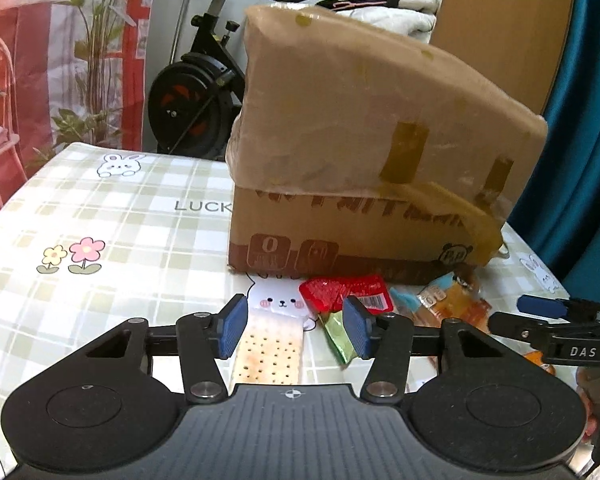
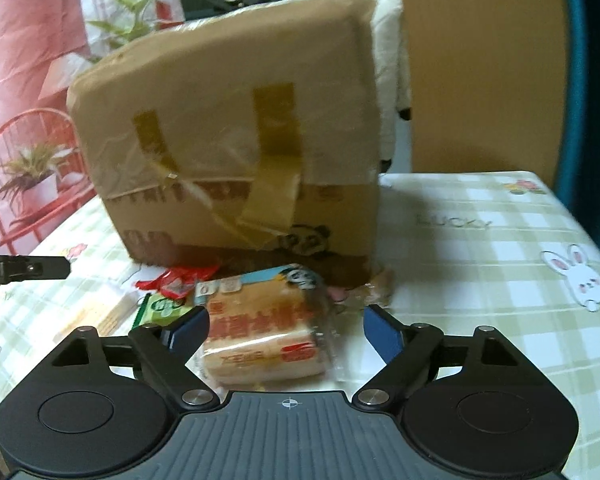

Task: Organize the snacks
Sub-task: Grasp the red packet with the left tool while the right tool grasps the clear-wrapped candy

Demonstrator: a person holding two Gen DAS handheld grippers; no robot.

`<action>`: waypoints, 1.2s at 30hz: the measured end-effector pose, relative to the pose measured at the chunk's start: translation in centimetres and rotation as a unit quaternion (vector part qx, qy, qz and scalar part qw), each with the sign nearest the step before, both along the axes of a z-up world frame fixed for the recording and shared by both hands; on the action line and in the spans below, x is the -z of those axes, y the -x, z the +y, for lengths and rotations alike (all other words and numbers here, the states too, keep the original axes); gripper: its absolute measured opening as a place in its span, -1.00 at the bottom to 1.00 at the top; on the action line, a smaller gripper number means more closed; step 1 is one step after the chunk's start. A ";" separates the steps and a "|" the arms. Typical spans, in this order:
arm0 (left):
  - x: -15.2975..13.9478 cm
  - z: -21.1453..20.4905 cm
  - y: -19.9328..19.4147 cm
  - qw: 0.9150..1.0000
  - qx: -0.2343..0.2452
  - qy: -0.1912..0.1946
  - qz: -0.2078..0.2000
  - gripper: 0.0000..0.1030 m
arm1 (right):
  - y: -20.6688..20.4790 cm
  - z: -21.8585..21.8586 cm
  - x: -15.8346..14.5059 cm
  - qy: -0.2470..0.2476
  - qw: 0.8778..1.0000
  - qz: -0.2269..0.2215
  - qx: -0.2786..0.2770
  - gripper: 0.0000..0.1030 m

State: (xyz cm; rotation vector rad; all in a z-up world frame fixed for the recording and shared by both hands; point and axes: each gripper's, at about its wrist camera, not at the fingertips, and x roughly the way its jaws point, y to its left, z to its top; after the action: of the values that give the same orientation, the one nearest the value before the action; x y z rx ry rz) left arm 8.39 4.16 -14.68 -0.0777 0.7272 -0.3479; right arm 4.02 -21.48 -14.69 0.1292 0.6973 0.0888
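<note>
My left gripper is open low over the table, its blue pads either side of a long cracker pack with a bunny face, not pressing it. A red packet and a green packet lie just to the right. My right gripper stands wide open around a wrapped bread pack, with gaps on both sides. Behind the snacks stands a taped cardboard box. In the right wrist view the red packet and the green packet lie left of the bread.
The table wears a checked cloth with bunnies. An exercise bike stands behind it, with a teal curtain and a wooden board to the right. The cloth shows bare to the right of the box.
</note>
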 end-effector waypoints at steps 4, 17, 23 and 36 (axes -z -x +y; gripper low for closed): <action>0.6 0.2 -0.2 1.000 -0.002 -0.003 0.009 0.07 | -0.8 0.6 0.6 -0.004 1.000 0.004 -0.007 0.61; 1.6 -0.2 -1.4 1.000 -0.007 0.009 0.017 0.05 | -3.1 -3.3 0.3 0.036 0.996 0.003 0.080 -0.14; 2.0 -1.0 -2.0 1.000 -0.006 0.018 0.024 0.04 | -6.4 -4.7 1.6 0.035 0.995 0.027 0.094 -0.29; 3.1 -2.2 -3.0 0.999 0.006 0.019 0.037 0.04 | -5.9 -5.3 3.9 0.003 0.995 0.067 0.081 -0.67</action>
State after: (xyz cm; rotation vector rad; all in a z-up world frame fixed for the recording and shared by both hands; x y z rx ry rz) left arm 11.34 2.00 -17.74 -0.1222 0.7945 -0.3725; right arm 9.90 -26.79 -18.54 0.1862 0.8177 -0.0775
